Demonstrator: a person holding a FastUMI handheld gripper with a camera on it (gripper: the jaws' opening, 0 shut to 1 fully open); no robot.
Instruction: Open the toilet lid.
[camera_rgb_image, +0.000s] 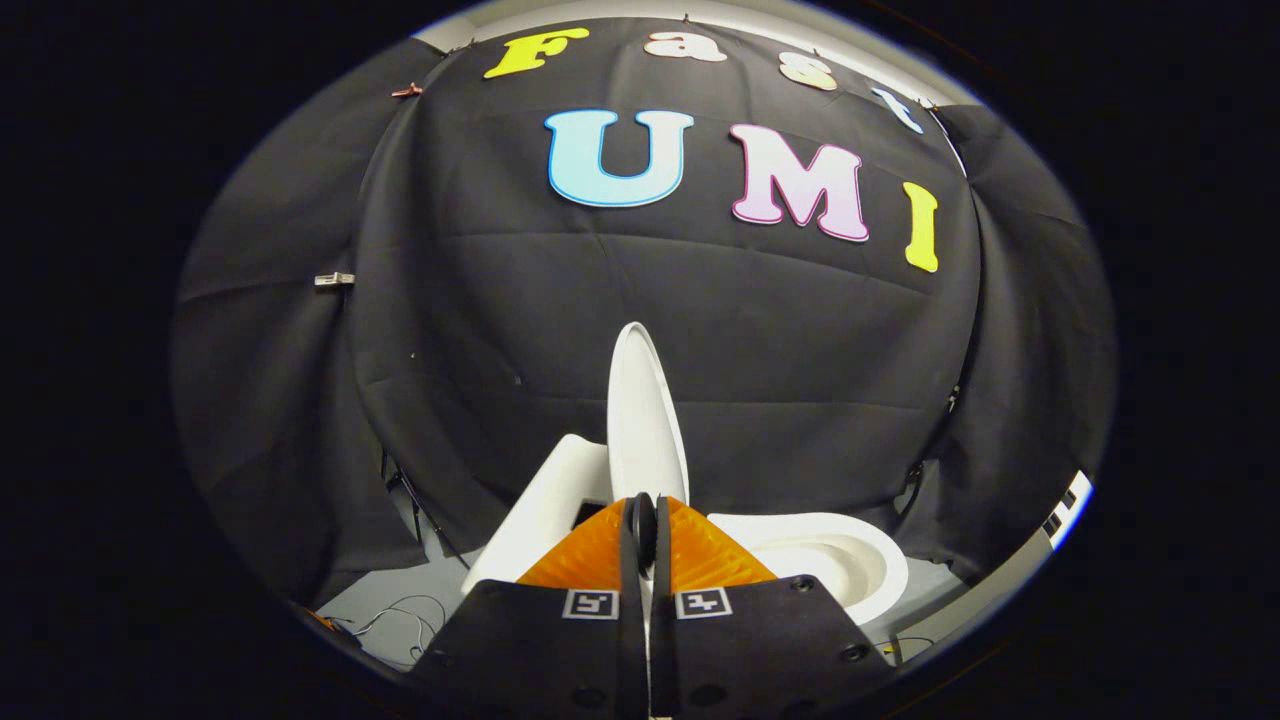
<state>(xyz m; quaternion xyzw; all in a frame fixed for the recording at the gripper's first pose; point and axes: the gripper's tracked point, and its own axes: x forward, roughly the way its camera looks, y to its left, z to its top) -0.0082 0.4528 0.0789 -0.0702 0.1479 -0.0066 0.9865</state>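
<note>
The toilet lid (645, 420) is seen raised close to upright, edge-on to the camera, its long axis running straight up from just ahead of the gripper (643, 530). The fingers are closed almost together, with the lid's lower edge apparently pinched in the narrow gap between them, though contact on both sides cannot be confirmed. The toilet bowl (830, 565) is exposed beyond and to the right of the fingers, the tank (545, 505) to their left. The lid is judged nearly open; a last tilt toward the tank and a release appear to be all that is called for.
</note>
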